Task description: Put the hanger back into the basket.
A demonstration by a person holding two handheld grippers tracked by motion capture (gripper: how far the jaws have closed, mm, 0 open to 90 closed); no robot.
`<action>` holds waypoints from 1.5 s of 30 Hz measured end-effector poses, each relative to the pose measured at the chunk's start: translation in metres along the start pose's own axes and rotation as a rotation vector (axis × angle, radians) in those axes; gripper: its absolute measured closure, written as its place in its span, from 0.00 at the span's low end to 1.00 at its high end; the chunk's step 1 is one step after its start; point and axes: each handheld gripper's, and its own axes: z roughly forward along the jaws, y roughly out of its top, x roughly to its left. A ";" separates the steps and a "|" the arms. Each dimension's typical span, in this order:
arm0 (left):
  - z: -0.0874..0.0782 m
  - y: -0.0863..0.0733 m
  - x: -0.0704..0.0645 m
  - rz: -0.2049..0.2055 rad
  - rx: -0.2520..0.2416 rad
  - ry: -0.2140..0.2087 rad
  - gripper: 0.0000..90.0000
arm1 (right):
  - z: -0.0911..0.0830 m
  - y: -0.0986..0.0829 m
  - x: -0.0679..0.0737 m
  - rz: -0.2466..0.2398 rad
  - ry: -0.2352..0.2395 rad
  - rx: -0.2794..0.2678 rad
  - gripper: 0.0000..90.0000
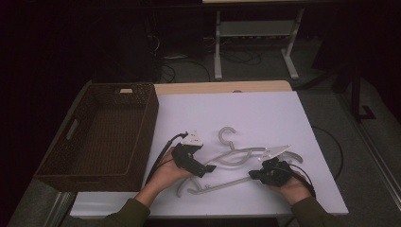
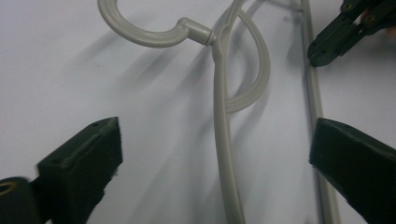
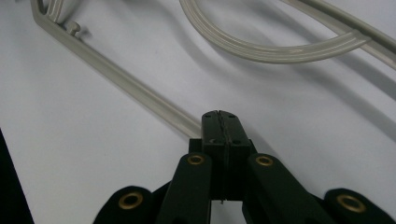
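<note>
A grey plastic hanger (image 1: pixel 236 156) lies flat on the white table (image 1: pixel 265 113), its hook (image 1: pixel 227 135) pointing away from me. My left gripper (image 1: pixel 207 169) hovers at the hanger's left end. In the left gripper view its jaws stand wide open (image 2: pixel 217 154), astride one curved arm of the hanger (image 2: pixel 222 130). My right gripper (image 1: pixel 250 175) is at the hanger's lower right. Its jaws are pressed fully together (image 3: pixel 219 116), and the straight bottom bar (image 3: pixel 121 79) runs under their tips. The left gripper view also shows the right gripper (image 2: pixel 322 51), touching or just over that bar.
A dark brown wicker basket (image 1: pixel 144 137) stands at the table's left, right beside my left hand. Its inside is bare. Beyond the table's far edge are a white desk frame (image 1: pixel 217 47) and cables on the floor.
</note>
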 end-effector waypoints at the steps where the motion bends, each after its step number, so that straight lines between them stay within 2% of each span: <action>1: 0.004 0.001 0.000 0.003 0.007 0.002 0.05 | 0.000 0.000 0.000 0.000 0.000 -0.001 1.00; 5: 0.014 0.004 0.000 0.010 0.040 -0.004 0.10 | 0.000 0.000 0.000 0.000 0.000 -0.001 1.00; 6: 0.019 0.005 0.001 0.036 0.075 -0.005 0.17 | 0.000 0.000 0.000 0.000 0.000 0.001 1.00; 7: 0.022 0.004 -0.001 0.019 0.075 -0.004 0.17 | 0.000 0.000 0.000 0.000 0.000 0.001 1.00; 8: 0.023 0.004 0.000 0.037 0.091 -0.006 0.18 | 0.000 0.000 0.000 0.000 0.001 0.002 1.00; 10: 0.026 0.004 0.000 0.032 0.088 -0.013 0.24 | 0.000 -0.001 0.000 0.000 0.001 0.002 1.00; 12: 0.026 0.005 0.000 0.051 0.103 -0.013 0.30 | 0.000 -0.001 -0.001 0.000 0.002 0.002 1.00; 14: 0.027 0.006 -0.001 0.052 0.092 -0.009 0.38 | 0.000 -0.001 -0.001 -0.001 0.002 0.002 1.00; 17: 0.029 0.008 -0.002 0.071 0.115 -0.007 0.51 | 0.000 -0.001 -0.001 0.000 0.001 0.002 1.00; 27: 0.030 0.008 -0.005 0.092 0.131 -0.004 0.73 | -0.001 -0.001 -0.001 0.000 -0.001 -0.002 1.00; 35: 0.029 0.009 -0.005 0.095 0.137 -0.018 0.87 | -0.001 -0.001 -0.001 0.000 0.001 -0.004 1.00; 39: 0.029 0.009 -0.006 0.093 0.139 -0.012 0.89 | -0.002 -0.001 -0.001 -0.004 -0.002 -0.005 1.00; 45: 0.027 0.012 -0.007 0.061 0.136 0.001 0.90 | -0.002 -0.001 0.000 -0.007 -0.006 -0.006 1.00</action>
